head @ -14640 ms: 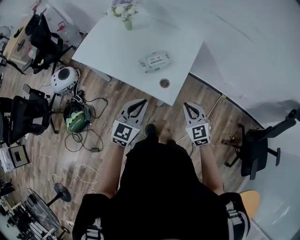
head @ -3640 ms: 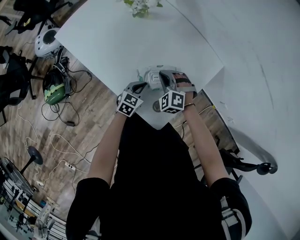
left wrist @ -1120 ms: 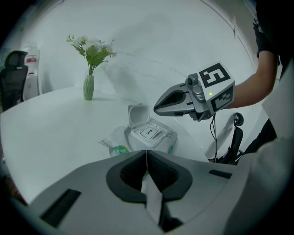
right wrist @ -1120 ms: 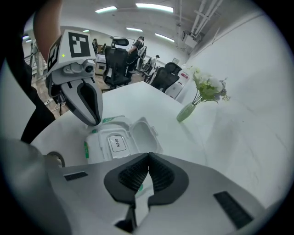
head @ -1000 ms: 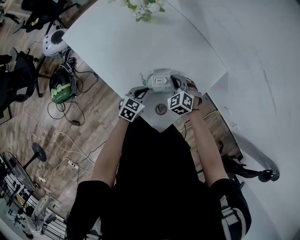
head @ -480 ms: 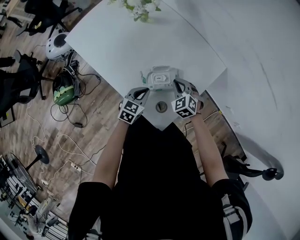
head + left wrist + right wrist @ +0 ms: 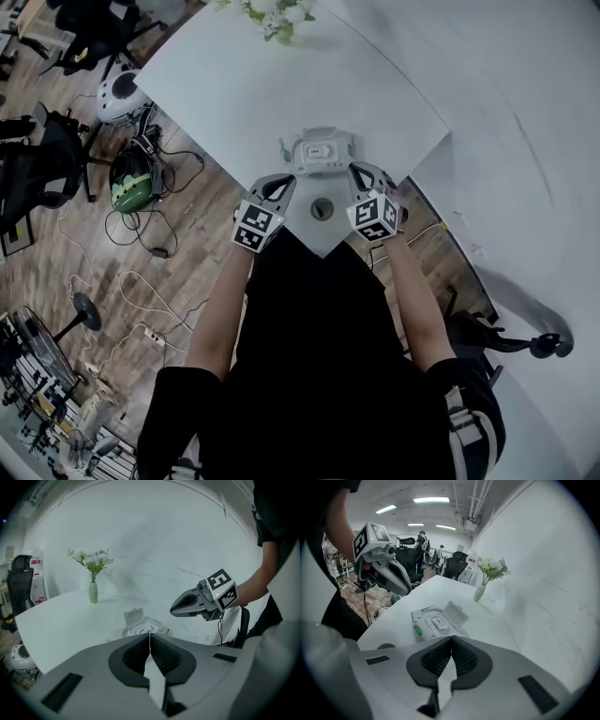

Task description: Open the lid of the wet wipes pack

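Note:
The wet wipes pack [image 7: 320,153] lies near the white table's front corner, its lid flipped up and standing open toward the far side. The pack [image 7: 143,629] and its raised lid show in the left gripper view, and the pack [image 7: 436,621] shows again in the right gripper view. My left gripper [image 7: 278,187] hovers just short of the pack's left end, jaws shut with nothing between them. My right gripper [image 7: 364,175] hovers by the pack's right end, also shut and empty. Neither touches the pack.
A round cable hole [image 7: 322,208] sits in the table [image 7: 225,84] between the grippers. A vase of white flowers [image 7: 272,17] stands at the far edge. Office chairs [image 7: 42,169], a helmet [image 7: 131,183] and cables [image 7: 150,272] litter the wooden floor at left. A white wall [image 7: 525,94] runs along the right.
Both grippers have drawn back from the pack toward the person. The right gripper has come away from the lid, which stays open.

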{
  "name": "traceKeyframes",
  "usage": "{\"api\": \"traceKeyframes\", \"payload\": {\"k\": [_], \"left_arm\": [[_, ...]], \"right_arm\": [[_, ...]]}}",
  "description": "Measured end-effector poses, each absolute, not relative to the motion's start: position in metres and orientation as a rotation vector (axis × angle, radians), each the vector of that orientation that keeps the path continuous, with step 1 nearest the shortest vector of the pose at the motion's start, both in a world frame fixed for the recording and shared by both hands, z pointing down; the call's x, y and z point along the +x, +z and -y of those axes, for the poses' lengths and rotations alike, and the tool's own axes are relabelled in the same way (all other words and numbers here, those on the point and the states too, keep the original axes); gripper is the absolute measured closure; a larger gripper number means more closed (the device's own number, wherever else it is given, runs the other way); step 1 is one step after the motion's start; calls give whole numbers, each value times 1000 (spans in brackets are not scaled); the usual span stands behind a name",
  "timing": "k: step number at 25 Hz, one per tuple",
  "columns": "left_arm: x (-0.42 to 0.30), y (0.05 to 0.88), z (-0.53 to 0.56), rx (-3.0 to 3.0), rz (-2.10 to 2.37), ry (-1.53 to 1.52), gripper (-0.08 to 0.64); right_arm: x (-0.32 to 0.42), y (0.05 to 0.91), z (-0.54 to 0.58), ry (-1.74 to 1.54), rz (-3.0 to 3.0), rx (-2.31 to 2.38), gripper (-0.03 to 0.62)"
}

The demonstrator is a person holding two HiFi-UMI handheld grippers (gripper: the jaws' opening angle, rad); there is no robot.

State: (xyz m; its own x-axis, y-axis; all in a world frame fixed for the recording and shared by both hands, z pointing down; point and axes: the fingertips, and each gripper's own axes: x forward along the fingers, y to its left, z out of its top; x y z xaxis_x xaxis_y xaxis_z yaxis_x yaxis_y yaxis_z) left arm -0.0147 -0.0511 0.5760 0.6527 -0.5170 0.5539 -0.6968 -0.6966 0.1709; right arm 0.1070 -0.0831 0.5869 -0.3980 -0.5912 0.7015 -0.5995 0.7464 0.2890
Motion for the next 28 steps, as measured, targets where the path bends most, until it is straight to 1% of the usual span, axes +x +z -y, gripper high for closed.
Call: {"api": "traceKeyframes", "payload": {"k": [21,28], "left_arm": [[-15,551,17,2520,1062,676,535],[3,547,2,2523,1052,670,535]], "right_arm": [[127,567,36,28,2150,936,577],[143,569,19,38,2164,933,577]]}}
